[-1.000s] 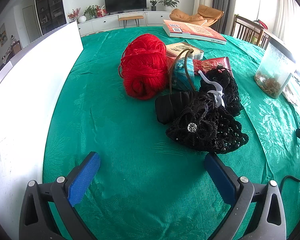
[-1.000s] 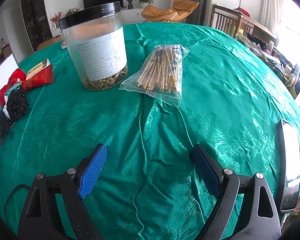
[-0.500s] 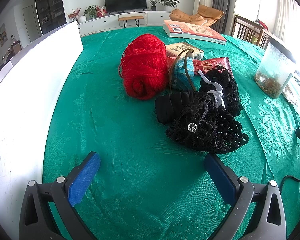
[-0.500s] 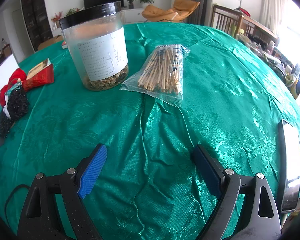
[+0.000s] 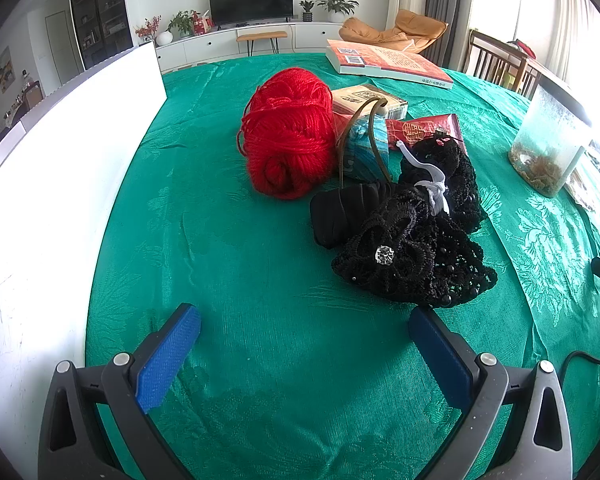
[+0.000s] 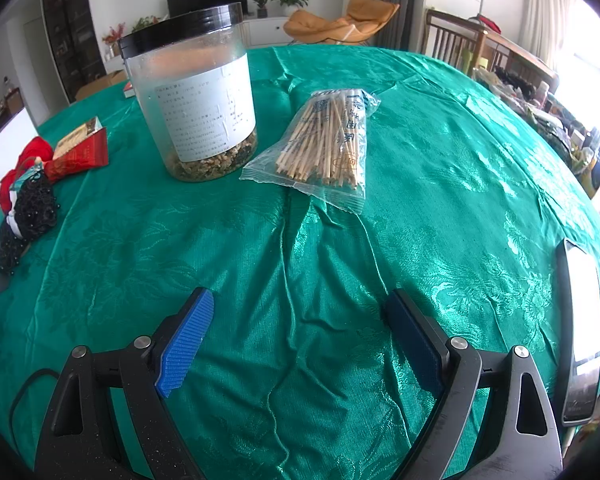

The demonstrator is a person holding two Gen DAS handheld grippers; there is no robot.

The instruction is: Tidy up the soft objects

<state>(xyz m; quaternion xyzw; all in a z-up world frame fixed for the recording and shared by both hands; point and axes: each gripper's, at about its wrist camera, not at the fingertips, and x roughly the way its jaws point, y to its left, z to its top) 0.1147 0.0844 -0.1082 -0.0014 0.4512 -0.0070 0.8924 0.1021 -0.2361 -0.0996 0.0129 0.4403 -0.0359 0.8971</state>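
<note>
A red yarn ball [image 5: 288, 136] lies mid-table on the green cloth. To its right sits a pile of black lace pieces [image 5: 412, 248] with a rhinestone, a white tie and a black pleated roll [image 5: 340, 208]. A small blue pouch with brown cord [image 5: 366, 148] stands behind them. My left gripper [image 5: 304, 324] is open, just short of the lace pile, holding nothing. My right gripper [image 6: 300, 316] is open over bare cloth, empty. The same red yarn [image 6: 18, 164] and black lace [image 6: 32, 208] show at the far left of the right wrist view.
A white board [image 5: 40, 200] runs along the table's left. A plastic jar with dried bits [image 6: 196, 100], a bag of wooden sticks [image 6: 328, 140], a red packet [image 5: 424, 130], a small box [image 5: 368, 100], a book [image 5: 384, 64] and a phone [image 6: 580, 328] lie around.
</note>
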